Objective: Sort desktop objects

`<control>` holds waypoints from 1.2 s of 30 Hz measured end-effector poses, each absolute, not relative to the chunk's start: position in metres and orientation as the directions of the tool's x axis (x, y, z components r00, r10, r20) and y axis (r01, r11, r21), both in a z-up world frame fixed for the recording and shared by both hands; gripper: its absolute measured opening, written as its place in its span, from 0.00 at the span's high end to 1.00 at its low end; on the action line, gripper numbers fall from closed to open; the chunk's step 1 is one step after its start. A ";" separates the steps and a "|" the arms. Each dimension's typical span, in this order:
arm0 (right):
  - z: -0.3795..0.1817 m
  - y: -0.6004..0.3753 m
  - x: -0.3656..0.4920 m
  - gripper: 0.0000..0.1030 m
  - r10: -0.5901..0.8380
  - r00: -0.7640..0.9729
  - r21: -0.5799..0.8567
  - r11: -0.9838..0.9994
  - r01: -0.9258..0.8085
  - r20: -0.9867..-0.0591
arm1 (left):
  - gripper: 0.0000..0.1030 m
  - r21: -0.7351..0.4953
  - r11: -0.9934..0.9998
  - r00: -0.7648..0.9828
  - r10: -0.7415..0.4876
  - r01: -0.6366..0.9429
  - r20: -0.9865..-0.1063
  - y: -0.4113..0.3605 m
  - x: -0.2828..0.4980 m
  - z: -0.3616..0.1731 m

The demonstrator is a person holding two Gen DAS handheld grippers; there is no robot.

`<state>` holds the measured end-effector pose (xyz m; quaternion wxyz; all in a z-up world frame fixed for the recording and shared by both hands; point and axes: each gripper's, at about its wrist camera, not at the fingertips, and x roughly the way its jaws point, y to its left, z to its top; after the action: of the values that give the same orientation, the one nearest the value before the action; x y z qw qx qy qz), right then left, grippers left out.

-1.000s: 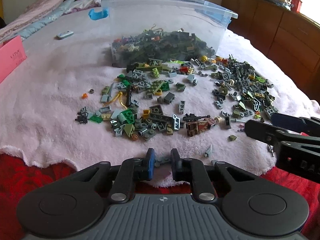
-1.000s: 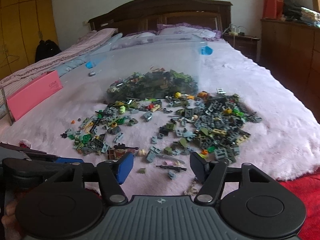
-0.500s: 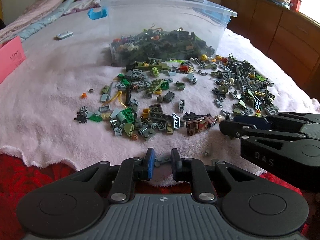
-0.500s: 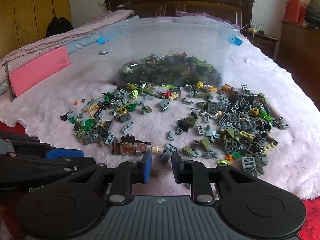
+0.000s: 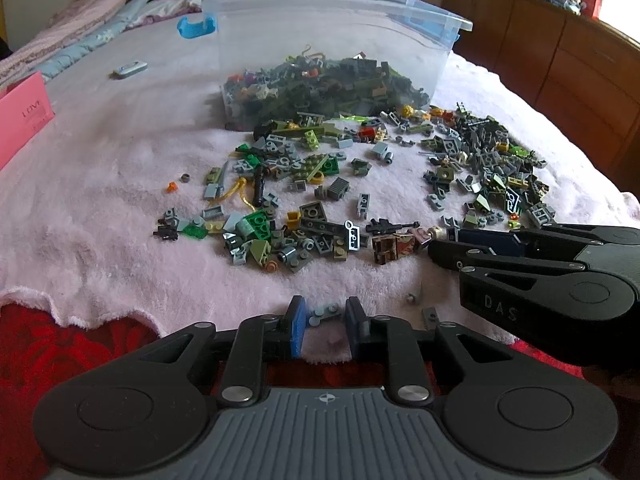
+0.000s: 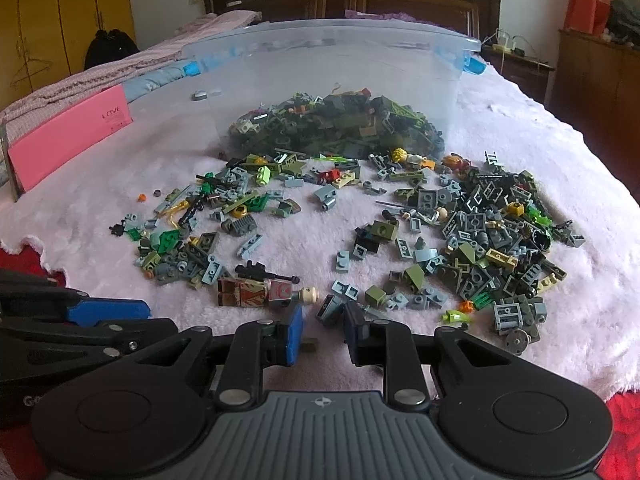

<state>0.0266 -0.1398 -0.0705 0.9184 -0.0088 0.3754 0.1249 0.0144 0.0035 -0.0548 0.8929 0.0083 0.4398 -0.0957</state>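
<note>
Loose bricks (image 5: 312, 196) lie scattered mid-frame on the pink blanket (image 5: 100, 200), before the clear bin (image 5: 332, 52) at upper centre. Left tool (image 5: 325, 322) is narrowly parted around a small grey piece (image 5: 326, 313); right tool (image 6: 322, 326) narrowly parted, empty

The bricks (image 6: 336, 128) inside the bin (image 6: 320, 52) were blurred; the pink box (image 5: 20, 116) was cut off.

pink blanket (image 6: 304, 240), loose bricks (image 6: 480, 232), clear bin (image 6: 332, 80)
</note>
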 end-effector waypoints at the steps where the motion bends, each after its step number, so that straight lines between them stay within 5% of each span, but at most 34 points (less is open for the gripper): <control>1: -0.071 -0.140 0.027 0.80 0.223 0.688 0.077 0.969 -0.236 -0.691 | 0.83 -0.074 0.981 0.595 -0.168 0.179 -0.786 0.004 0.014 -0.055; 3: -0.070 -0.140 0.026 0.88 0.219 0.691 0.075 0.970 -0.233 -0.688 | 0.83 -0.078 0.980 0.600 -0.174 0.184 -0.781 0.004 0.014 -0.052; 36: 0.003 -0.158 0.021 0.88 0.259 0.771 0.120 0.965 -0.233 -0.582 | 0.83 -0.045 0.975 0.741 -0.194 0.217 -0.643 -0.010 0.040 0.025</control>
<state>0.0208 -0.1584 0.0034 0.9408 0.0206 0.3122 0.1305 0.0401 -0.0103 0.0246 0.9329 0.0164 0.3426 -0.1101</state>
